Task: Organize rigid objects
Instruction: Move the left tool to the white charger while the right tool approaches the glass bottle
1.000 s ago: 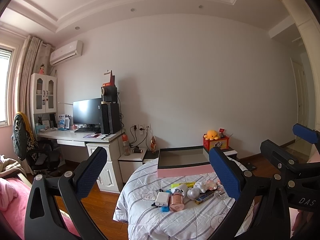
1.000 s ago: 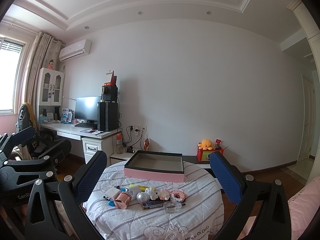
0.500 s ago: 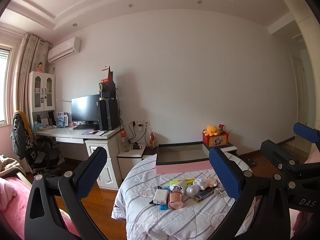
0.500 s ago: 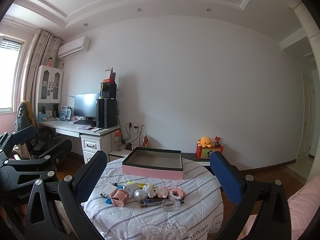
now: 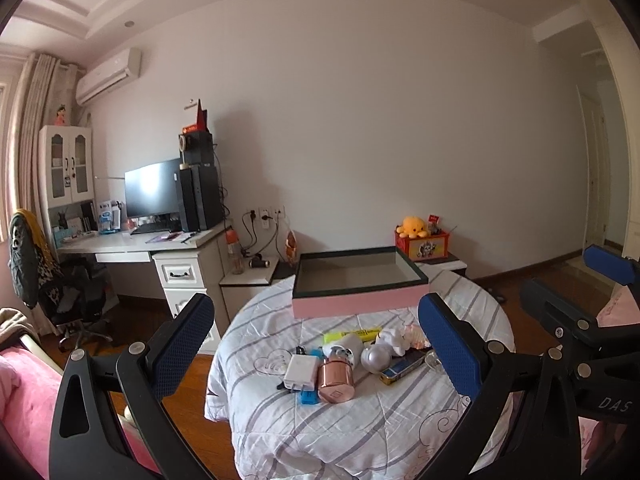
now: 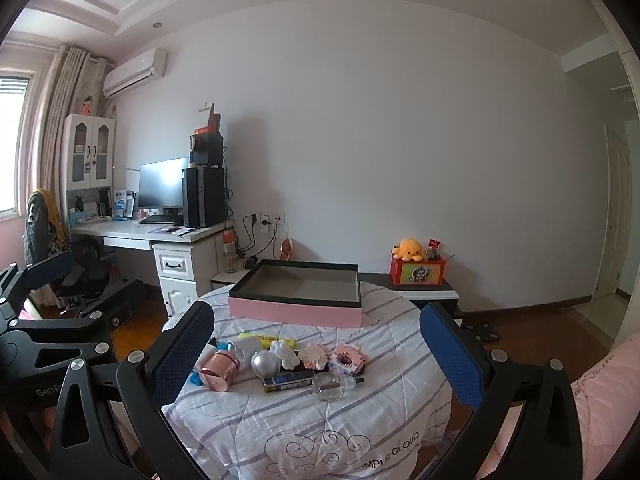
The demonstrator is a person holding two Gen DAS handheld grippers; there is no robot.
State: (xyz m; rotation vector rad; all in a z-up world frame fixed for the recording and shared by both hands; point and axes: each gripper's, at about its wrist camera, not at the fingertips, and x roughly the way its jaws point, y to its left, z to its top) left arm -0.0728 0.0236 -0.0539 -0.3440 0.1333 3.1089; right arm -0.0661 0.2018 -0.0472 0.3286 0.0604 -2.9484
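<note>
Room: bedroom w/ white desk (image 5: 132,242), monitor (image 5: 152,190) and PC tower (image 5: 198,196) at far left wall; AC unit (image 5: 108,76) above.
Table: round, covered w/ striped white cloth (image 6: 304,416), directly ahead of both my grippers.
Tray: pink-sided box w/ dark rim (image 6: 298,292), open top, nothing visible inside, sat at far edge of table, apart from the small items.
Side stand: low stand behind table carried red box (image 6: 418,272) w/ yellow plush octopus (image 6: 408,249) on top.
L gripper (image 5: 316,348): I held it above the near-left side of table, jaws spread wide, nothing between pads; not touching any item.
R gripper (image 6: 316,350): same, jaws wide apart, unloaded, held off the table near its front edge.
Item cluster: rigid objs lay in a loose group mid-table, near side of tray.
Rose-gold bottle (image 6: 220,370): on its side, left end of cluster, touching blue item underneath.
White charger (image 5: 300,370): just left of rose-gold bottle in L view.
Silver ball (image 6: 265,364): between rose-gold bottle and white figurine (image 6: 282,354).
Blue/gold lighter-like case (image 6: 288,383): flat, in front of ball.
Clear glass bottle (image 6: 332,385): on its side, right of case.
Pink brick donut (image 6: 348,358): right end, beside pale brick piece (image 6: 314,355).
Yellow highlighter (image 6: 266,338): behind cluster, nearest tray.
</note>
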